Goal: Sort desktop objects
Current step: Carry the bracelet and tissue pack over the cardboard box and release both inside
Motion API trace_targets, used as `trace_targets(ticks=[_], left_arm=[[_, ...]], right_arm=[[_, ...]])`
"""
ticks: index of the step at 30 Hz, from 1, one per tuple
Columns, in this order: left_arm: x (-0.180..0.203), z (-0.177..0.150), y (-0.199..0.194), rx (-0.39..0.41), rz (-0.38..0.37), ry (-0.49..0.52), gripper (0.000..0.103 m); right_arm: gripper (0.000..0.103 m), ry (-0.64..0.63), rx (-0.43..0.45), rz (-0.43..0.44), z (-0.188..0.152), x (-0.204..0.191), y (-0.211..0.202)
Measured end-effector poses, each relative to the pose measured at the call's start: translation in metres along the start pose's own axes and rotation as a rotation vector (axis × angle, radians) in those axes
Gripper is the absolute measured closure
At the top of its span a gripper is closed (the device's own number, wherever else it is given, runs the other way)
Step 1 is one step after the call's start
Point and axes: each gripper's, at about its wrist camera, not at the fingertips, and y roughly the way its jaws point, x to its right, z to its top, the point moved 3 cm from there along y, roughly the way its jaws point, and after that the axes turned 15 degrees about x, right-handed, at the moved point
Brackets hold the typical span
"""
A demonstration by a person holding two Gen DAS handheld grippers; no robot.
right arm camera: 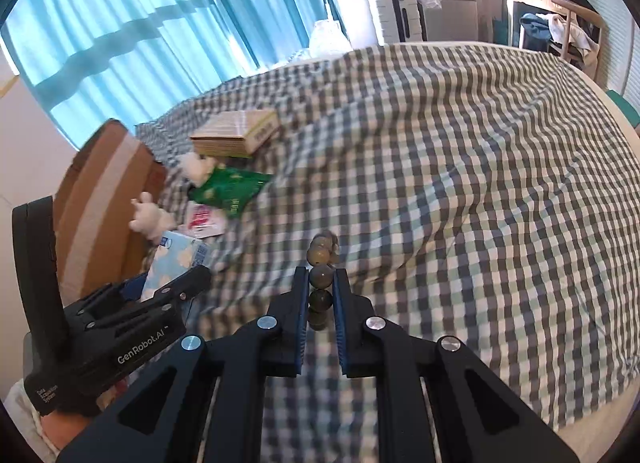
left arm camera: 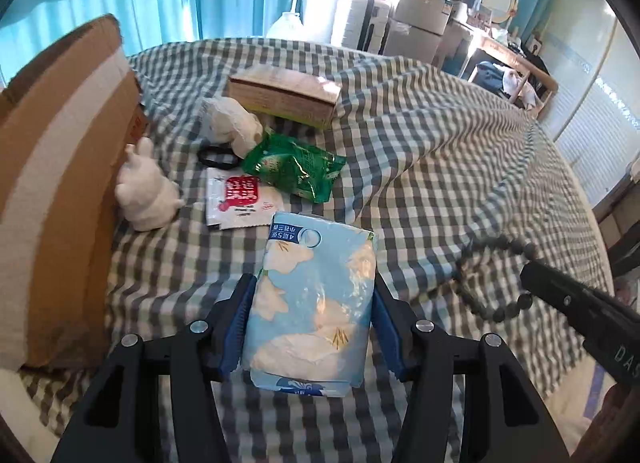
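While both loads are off the bed, I note: left gripper [left arm camera: 314, 317] clamps the blue tissue pack [left arm camera: 316, 299] across its width, pads on both long edges; right gripper [right arm camera: 322, 305] is pinched narrow on the bead bracelet [right arm camera: 322, 275], the loop hanging free ahead of the pads. In the left view the bracelet sits at about 3 o'clock from the pack, well apart. The cardboard box [left arm camera: 60, 183] stands at 9 o'clock, probably the destination. My judgement: carry both level and slowly, since the beads could swing and slip. Keep the pack squeezed evenly; soft wrap may buckle. Clear the white plush toy [left arm camera: 146, 193] beside the box.
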Motion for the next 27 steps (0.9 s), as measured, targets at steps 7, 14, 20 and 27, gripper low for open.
trace_targets(ticks=[7,14,20,27], left_arm=[[0.001,0.018,-0.046,0.055,-0.008,-0.022,0.046],[-0.008,0.036,-0.085,0.104,-0.016,-0.049,0.046],[-0.027,0.059,-0.122,0.173,-0.003,-0.069,0.046],[-0.078,0.083,-0.160,0.248,0.077,-0.117,0.046]], right_arm=[[0.091,-0.010,0.040,0.023,0.009,-0.026,-0.041],[0.091,-0.059,0.102,0.079,0.028,-0.068,-0.089],[0.091,-0.124,0.165,0.107,0.045,-0.109,-0.122],[0.091,-0.248,0.184,0.137,0.057,-0.168,-0.127]])
